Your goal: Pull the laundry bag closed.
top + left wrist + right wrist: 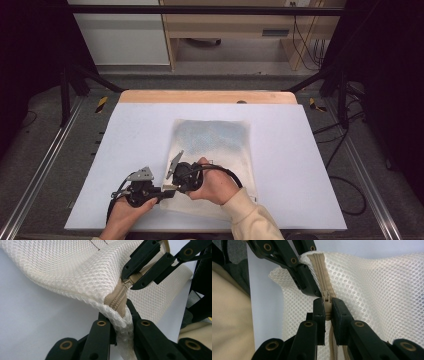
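A cream mesh bag (215, 142) with something bluish inside lies flat on the white table (300, 165). Its near left corner is lifted. A tan zipper (119, 298) runs along that edge. My left gripper (121, 315) is shut on the mesh corner at the zipper's end, and it reaches in from the left in the high view (165, 191). My right gripper (327, 311) is shut on the zipper pull (327, 301), just beyond the left jaws (174, 186). In the left gripper view the right gripper (131, 280) pinches the slider at upper right.
A wooden strip (207, 96) borders the table's far side. Black frame legs (65, 95) and metal rails (35, 175) flank it, and cables (345, 185) lie on the floor at the right. The person's cream sleeve (250, 217) comes in at the near edge.
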Tool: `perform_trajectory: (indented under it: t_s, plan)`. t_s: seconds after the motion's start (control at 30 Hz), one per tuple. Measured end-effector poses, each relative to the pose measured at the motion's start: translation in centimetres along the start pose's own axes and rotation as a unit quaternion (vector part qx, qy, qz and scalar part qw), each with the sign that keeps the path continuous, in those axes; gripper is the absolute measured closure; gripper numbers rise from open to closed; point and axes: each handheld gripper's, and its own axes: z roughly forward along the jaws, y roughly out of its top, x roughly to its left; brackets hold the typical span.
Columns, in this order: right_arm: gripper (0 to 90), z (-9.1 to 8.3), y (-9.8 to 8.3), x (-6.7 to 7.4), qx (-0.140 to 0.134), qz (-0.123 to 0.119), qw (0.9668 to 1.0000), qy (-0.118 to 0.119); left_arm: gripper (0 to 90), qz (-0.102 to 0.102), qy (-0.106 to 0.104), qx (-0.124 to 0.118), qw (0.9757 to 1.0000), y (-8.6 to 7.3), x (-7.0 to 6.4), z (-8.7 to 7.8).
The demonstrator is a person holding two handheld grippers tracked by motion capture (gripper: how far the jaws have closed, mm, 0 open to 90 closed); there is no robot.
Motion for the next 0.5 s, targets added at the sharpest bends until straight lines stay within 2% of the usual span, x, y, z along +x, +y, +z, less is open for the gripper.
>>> perform_trajectory:
  t_s: [0.23,0.5]
  plan:
    - [82.0,-0.04,-0.61,-0.06,-0.003,0.01,0.9999,0.004,85.2,0.0,-0.001,-0.003,1.0,0.0,-0.09,0.0]
    - [82.0,-0.21,-0.7,-0.01,-0.006,0.009,0.9999,0.003,85.1,0.003,0.001,-0.005,1.0,0.02,-0.18,-0.06]
